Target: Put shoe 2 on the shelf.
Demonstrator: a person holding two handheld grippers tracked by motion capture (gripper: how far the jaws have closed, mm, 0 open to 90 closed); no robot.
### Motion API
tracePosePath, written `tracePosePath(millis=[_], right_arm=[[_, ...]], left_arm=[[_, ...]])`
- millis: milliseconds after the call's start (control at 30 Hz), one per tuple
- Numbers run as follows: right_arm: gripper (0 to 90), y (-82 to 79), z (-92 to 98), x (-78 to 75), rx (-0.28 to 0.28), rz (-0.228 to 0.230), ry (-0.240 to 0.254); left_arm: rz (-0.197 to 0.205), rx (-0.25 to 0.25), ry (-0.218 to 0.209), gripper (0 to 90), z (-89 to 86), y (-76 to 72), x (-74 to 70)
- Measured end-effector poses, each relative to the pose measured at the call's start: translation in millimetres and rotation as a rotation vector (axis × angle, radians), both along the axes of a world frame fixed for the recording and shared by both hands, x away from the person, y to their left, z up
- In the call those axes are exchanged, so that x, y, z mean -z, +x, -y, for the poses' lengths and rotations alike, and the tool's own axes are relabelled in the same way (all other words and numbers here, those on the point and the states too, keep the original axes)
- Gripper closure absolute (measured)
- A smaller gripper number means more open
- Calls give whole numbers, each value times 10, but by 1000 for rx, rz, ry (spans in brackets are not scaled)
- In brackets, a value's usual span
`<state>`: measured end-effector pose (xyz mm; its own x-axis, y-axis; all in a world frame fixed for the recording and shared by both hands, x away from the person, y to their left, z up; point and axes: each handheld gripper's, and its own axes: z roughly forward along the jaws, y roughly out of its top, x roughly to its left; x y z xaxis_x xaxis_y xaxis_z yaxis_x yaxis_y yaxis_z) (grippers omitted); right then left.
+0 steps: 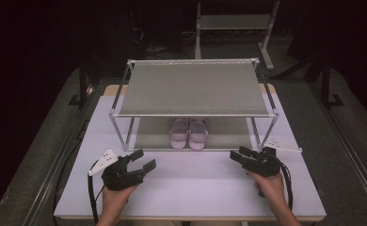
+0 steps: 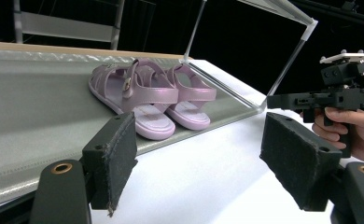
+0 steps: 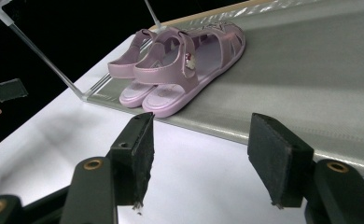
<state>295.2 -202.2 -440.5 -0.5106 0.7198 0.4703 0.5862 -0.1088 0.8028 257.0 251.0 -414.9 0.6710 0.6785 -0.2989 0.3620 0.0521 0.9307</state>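
A pair of lilac sandals (image 1: 188, 134) stands side by side on the lower shelf (image 1: 228, 134) of a two-tier rack, heels toward the shelf's front edge. My left gripper (image 1: 143, 159) hovers over the white table left of the sandals, jaws wide and bare, aimed at the pair. In the left gripper view the sandals (image 2: 152, 93) lie beyond the open left gripper (image 2: 203, 154), with the right gripper (image 2: 276, 101) off to the side in a hand. My right gripper (image 1: 236, 155) is open with nothing in it, angled toward the sandals (image 3: 180, 65) past its own open jaws, the right gripper (image 3: 203, 158).
The rack's grey upper shelf (image 1: 193, 87) overhangs the sandals, carried on thin metal corner posts (image 1: 259, 134). The white table (image 1: 195, 188) spreads in front of the rack. A second metal frame (image 1: 233, 23) stands on the dark floor behind.
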Motion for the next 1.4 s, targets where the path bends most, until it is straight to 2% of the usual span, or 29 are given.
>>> tracePosePath(millis=[867,1167,1400], right_arm=[[397,-212,204,34,-3,-2,-3],[394,-283,264,42,-17,-7,-28],[394,-361,299,46,-21,-8,-29]], left_arm=[[2,2,1,267,0,-2,-8],[1,1,1,266,3,-4,-7],[2,1,-1,266,8,-9,-8]])
